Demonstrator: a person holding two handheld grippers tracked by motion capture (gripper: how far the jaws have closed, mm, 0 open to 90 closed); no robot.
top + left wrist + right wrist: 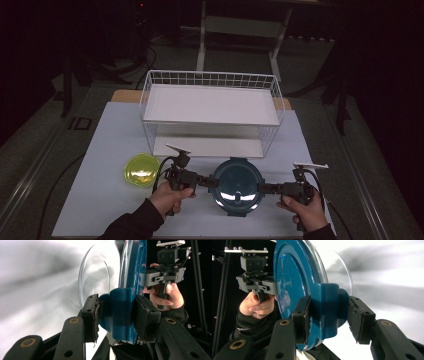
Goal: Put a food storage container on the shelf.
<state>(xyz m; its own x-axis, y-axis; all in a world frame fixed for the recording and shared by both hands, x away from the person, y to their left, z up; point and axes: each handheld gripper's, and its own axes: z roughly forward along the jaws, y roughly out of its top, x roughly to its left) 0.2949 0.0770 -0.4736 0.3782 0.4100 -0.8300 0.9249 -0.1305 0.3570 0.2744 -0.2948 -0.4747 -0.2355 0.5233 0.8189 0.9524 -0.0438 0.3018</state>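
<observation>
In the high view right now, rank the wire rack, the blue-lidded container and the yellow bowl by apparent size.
1. Wire rack, clearly largest.
2. Blue-lidded container.
3. Yellow bowl, smallest.
The rack stands farthest from the camera, yet looks largest.

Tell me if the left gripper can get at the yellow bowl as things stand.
Probably not right now. The yellow bowl sits just beside the left gripper with bare table between them, but that gripper's jaws are clamped on a side clip of the blue-lidded container, shared with the right gripper.

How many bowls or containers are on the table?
2: a yellow bowl at the near left, and a blue-lidded glass container at the near centre. The rack's lower shelf may hide more.
</observation>
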